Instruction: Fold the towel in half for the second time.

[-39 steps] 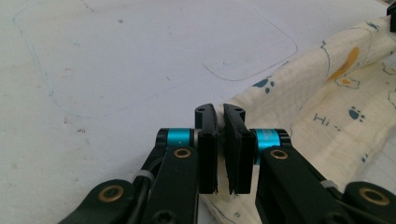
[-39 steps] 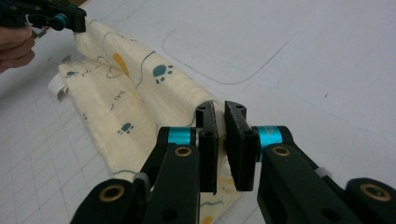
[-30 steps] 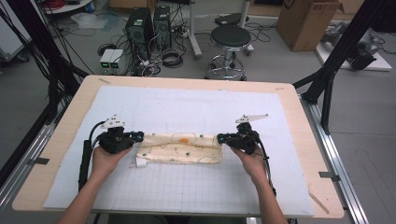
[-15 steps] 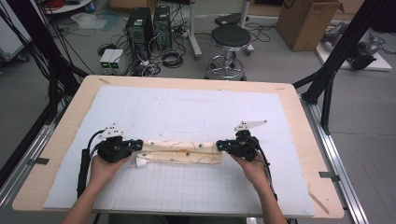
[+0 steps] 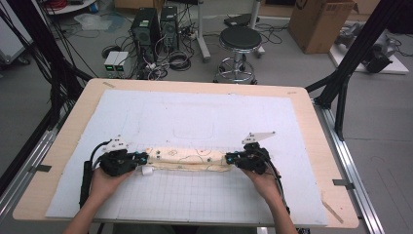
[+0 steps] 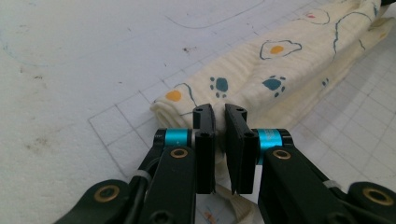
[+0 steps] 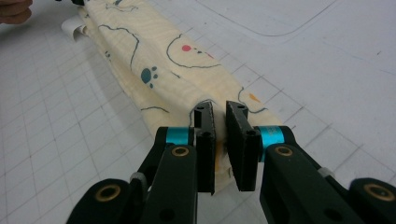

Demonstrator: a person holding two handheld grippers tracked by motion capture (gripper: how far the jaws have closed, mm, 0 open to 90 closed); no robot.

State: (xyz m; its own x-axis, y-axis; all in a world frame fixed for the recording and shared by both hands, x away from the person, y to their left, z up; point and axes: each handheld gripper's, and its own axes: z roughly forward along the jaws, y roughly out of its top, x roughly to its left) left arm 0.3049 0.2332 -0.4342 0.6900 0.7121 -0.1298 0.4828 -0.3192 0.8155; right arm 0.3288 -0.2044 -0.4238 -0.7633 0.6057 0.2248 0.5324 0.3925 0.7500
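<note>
Lab: PC towers point(image 5: 155, 29), cable tangle point(image 5: 170, 58), stool point(image 5: 240, 41), cardboard box point(image 5: 319, 22) on floor

We see a grey floor point(image 5: 292, 63), a black stool point(image 5: 240, 39), 2 computer towers point(image 5: 156, 24), tangled cables point(image 5: 170, 61), a cardboard box point(image 5: 321, 22), black frame legs point(image 5: 350, 63).

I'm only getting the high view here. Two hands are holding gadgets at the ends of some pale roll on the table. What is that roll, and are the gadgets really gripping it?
Observer: It is a folded cream cloth printed with teal paw prints and fried eggs.
Operator: Is the left gadget clamping it?
Observer: Yes, the left gripper has its jaws nearly together with a fold of cloth pinched between them.
Operator: And the right?
Observer: Same: the right gripper pinches the opposite end.
Operator: What is that white bit near the left hand?
Observer: A small white tag sticks out of the cloth there.
</note>
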